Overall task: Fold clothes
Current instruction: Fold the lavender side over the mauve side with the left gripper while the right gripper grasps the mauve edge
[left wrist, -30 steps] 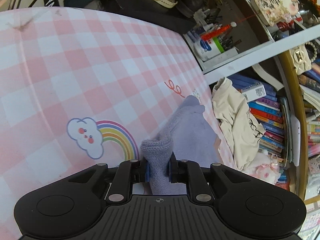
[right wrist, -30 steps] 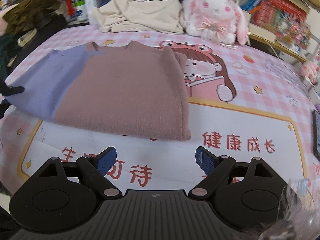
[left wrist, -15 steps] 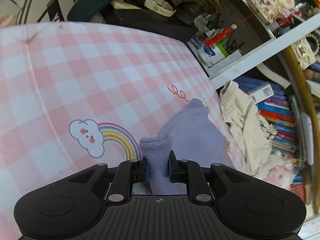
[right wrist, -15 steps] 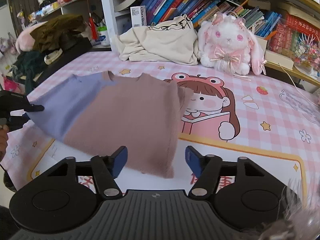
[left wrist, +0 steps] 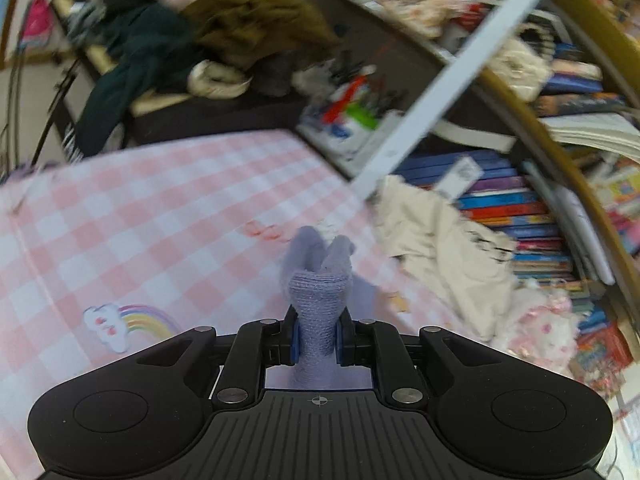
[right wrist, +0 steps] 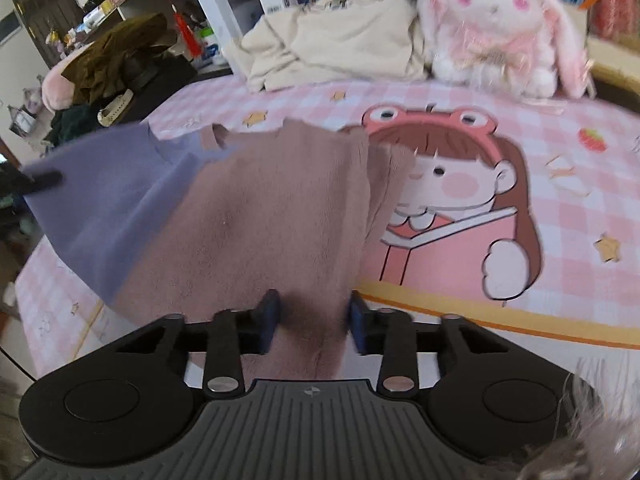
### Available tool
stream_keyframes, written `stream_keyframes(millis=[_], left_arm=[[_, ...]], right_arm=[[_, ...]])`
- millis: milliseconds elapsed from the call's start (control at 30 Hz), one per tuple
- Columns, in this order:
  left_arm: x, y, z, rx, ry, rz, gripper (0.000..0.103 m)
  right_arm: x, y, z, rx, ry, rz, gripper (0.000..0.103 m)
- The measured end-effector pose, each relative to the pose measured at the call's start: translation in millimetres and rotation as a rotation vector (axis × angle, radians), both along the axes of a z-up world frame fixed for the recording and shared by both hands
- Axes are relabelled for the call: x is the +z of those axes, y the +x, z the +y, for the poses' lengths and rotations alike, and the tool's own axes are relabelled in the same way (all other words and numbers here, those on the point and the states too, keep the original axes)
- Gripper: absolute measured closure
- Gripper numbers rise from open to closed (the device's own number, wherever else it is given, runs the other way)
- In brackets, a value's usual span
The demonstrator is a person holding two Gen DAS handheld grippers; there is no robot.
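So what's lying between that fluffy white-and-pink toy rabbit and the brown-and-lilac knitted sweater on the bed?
In the right wrist view, only bare pink checked bedsheet with its cartoon girl print separates the toy rabbit from the knitted sweater.

— We see a sweater that is dusty pink with a lavender sleeve.

— We agree; the cover under it is pink-and-white check, with a rainbow near its left edge. We note a cream garment and a white-pink plush rabbit at its far edge.
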State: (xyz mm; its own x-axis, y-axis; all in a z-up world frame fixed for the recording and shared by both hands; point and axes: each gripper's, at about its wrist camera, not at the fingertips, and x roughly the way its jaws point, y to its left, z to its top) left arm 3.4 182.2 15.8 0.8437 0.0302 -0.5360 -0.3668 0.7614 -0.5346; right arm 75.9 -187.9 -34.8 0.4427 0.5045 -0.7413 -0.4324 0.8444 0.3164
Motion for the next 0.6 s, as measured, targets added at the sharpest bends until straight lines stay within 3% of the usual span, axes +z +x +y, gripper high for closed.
stream_keyframes(millis=[133, 300, 400, 533, 600], left_arm=[[37.6, 2.5, -43.9, -0.098, 0.073, -0.068, 0.089], [60.8, 9.5, -127.6, -0.260, 0.254, -0.069, 0.089], [44.3, 13.3, -183.9, -0.384, 0.385, 0.002, 0.085], [-7.6, 19.1, -249.1, -0.651, 0.497, 0.166, 0.065], [-28.9, 21.3, -267.8, -0.710, 0.560, 0.241, 0.058]], right_arm=[[-3.3, 8.5, -5.7, 0.026, 0.034, 0.008, 0.079], [-6.0, 16.5, -15.9, 0.035, 0.093, 0.040, 0.079], [-8.9, 20.4, -24.6, 0.032, 0.145, 0.073, 0.079], [-13.5, 25.5, -43.1, 0.019, 0.235, 0.153, 0.079], [-15.3, 26.5, -51.3, 0.015, 0.266, 0.185, 0.079]])
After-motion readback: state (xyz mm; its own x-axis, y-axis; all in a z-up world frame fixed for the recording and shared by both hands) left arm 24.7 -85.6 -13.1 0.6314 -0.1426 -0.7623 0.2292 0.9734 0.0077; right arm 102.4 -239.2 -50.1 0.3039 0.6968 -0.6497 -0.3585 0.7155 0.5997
